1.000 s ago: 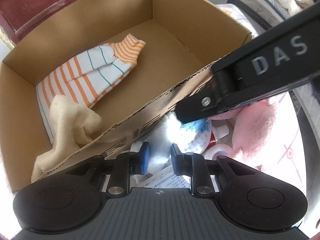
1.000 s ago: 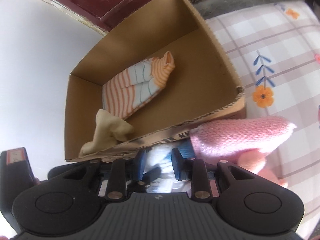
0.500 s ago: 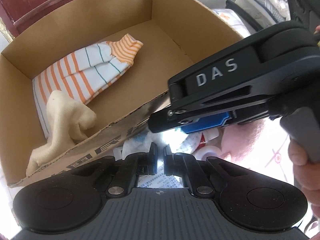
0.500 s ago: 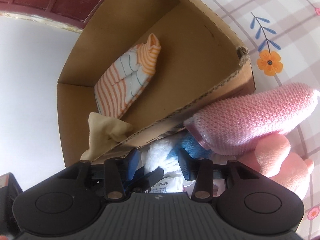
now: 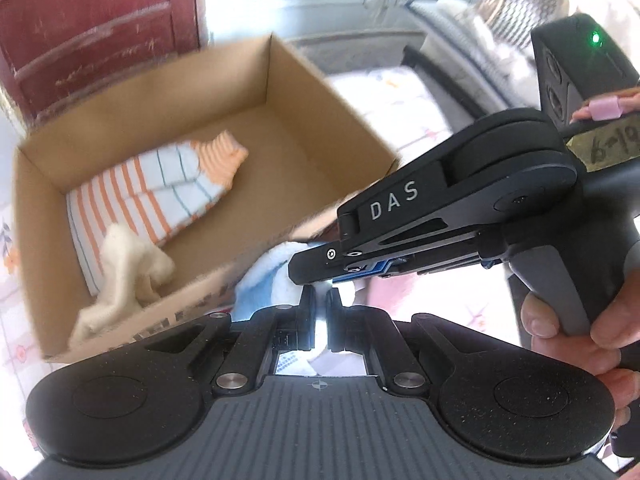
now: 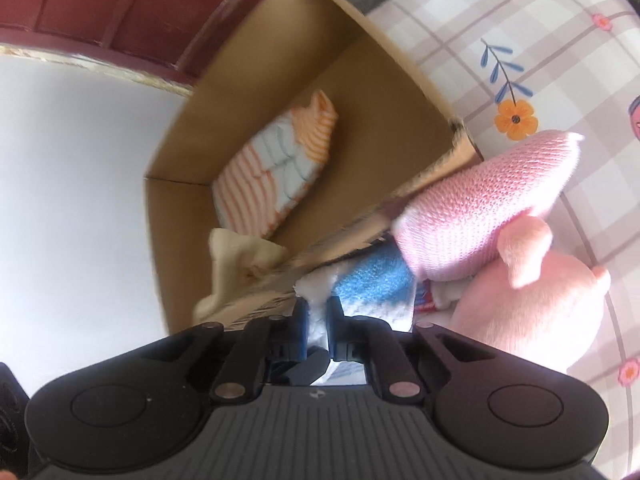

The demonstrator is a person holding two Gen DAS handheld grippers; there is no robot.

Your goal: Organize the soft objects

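box (image 5: 304, 80) motion-blurred, blue-white cloth (image 6: 372, 280) partly hidden

Both wrist cameras looking steeply down along their tools, sitting close above the bed, sharing the cardboard box (image 5: 224, 80) (image 6: 256, 76) and striped sock (image 5: 160, 196) (image 6: 276, 168).

floral checked bedsheet (image 6: 560, 40), cardboard box (image 6: 360, 60), pink plush toy (image 6: 540, 300)

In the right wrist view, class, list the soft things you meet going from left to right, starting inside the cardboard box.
Cream cloth → orange-striped white garment → blue and white fluffy towel → pink knitted piece → pale pink plush toy.
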